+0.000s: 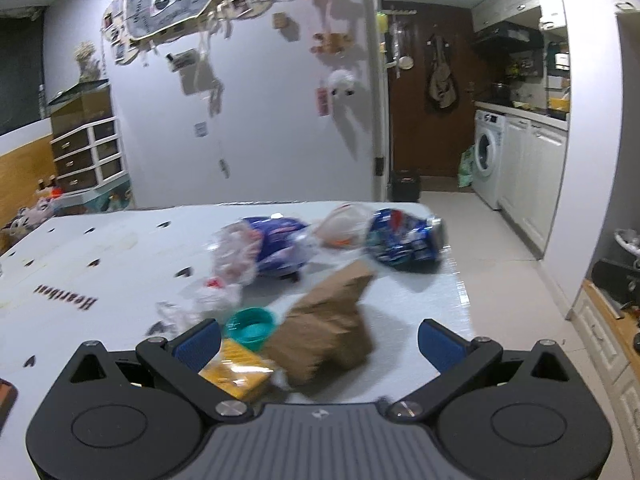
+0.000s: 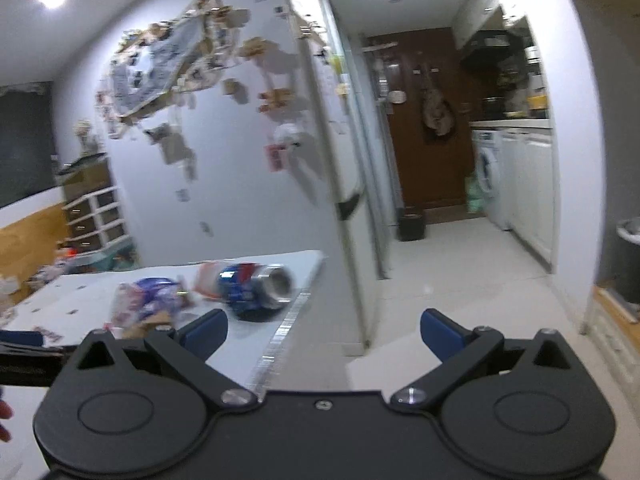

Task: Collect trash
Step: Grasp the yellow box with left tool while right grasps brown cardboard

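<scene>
Left gripper [image 1: 319, 342] spread wide over the white table [image 1: 100, 264], gripping nothing, brown paper scrap [image 1: 332, 328] between the pads, teal cap [image 1: 250, 328] at ten o'clock. Right gripper [image 2: 323, 332] equally wide and unloaded, crushed blue can [image 2: 256, 288] lying at eleven o'clock near the table edge.

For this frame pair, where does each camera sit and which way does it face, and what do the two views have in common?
Left wrist: on the left gripper above the white table, facing the brown paper, teal cap and crushed can; open blue fingers show.
Right wrist: on the right gripper at the table's right edge, facing the hallway floor; open fingers show.
Shared: can, table, decorated wall, washing machine.
</scene>
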Motion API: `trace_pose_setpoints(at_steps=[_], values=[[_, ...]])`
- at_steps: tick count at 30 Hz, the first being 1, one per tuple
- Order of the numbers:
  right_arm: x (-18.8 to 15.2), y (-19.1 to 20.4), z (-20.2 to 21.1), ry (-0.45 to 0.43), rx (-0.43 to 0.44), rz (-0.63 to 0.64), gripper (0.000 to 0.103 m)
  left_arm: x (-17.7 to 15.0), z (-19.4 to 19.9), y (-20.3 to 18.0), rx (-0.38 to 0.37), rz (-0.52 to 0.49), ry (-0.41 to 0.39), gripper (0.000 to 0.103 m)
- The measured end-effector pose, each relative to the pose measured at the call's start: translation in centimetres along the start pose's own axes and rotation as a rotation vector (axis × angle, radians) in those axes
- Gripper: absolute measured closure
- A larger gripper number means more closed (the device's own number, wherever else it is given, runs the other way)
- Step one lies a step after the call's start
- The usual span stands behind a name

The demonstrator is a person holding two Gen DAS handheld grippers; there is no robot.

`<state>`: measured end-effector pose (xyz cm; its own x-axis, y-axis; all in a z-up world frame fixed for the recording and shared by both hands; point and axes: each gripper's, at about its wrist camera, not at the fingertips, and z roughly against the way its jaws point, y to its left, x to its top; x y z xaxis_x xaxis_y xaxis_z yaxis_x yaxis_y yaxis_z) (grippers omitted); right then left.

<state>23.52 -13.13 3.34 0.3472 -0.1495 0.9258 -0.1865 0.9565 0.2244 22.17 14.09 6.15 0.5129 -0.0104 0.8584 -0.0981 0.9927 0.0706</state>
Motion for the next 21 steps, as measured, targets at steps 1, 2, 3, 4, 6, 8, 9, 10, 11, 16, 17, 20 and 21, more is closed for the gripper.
trace_pose_setpoints(at_steps=[1, 2, 3, 4, 6, 8, 9, 10, 11, 16, 17, 20, 21], values=[[-0.1, 0.6, -0.4, -0.001, 0.025, -0.002, 0.000, -0.1, -0.2, 0.8, 0.000, 0.006, 0.004, 0.000], [-0.2, 1.2, -0.9, -0.002, 0.049, -0.004, 0.000, -0.3, -0.4, 1.6, -0.002, 0.013, 0.009, 0.000], [-0.3, 1.8, -1.3, -0.002, 0.076, -0.002, 0.000, -0.4, -0.6, 2.6, -0.004, 0.020, 0.015, 0.000], [-0.3, 2.4, -1.7, 0.000, 0.097, -0.001, 0.000, -0.5, -0.9, 3.2, -0.005, 0.025, 0.021, 0.000], [-0.6, 3.6, -2.7, 0.009, 0.131, 0.007, 0.000, -0.9, -1.3, 4.7, -0.009, 0.034, 0.033, 0.000], [-1.2, 4.9, -3.5, 0.000, 0.157, 0.025, 0.000, -1.3, -1.9, 6.0, -0.023, 0.044, 0.047, 0.000], [-1.5, 5.5, -3.9, -0.006, 0.177, 0.041, 0.000, -1.5, -2.2, 6.5, -0.033, 0.048, 0.053, 0.000], [-1.9, 6.2, -4.3, 0.001, 0.197, 0.064, 0.000, -1.8, -2.5, 7.1, -0.047, 0.051, 0.059, 0.000], [-2.1, 6.8, -4.8, 0.016, 0.212, 0.085, 0.000, -2.0, -2.8, 7.4, -0.058, 0.053, 0.065, 0.000], [-3.1, 9.3, -6.7, 0.071, 0.319, 0.177, 0.000, -3.2, -4.1, 8.9, -0.107, 0.041, 0.097, 0.000], [-3.3, 9.8, -7.0, 0.084, 0.343, 0.209, 0.000, -3.3, -4.4, 9.2, -0.116, 0.041, 0.105, 0.000], [-4.2, 11.6, -8.0, 0.126, 0.366, 0.314, 0.000, -3.8, -5.1, 9.9, -0.130, 0.043, 0.127, 0.000], [-4.4, 12.1, -8.4, 0.144, 0.372, 0.342, 0.000, -3.9, -5.3, 10.1, -0.137, 0.042, 0.126, 0.000]])
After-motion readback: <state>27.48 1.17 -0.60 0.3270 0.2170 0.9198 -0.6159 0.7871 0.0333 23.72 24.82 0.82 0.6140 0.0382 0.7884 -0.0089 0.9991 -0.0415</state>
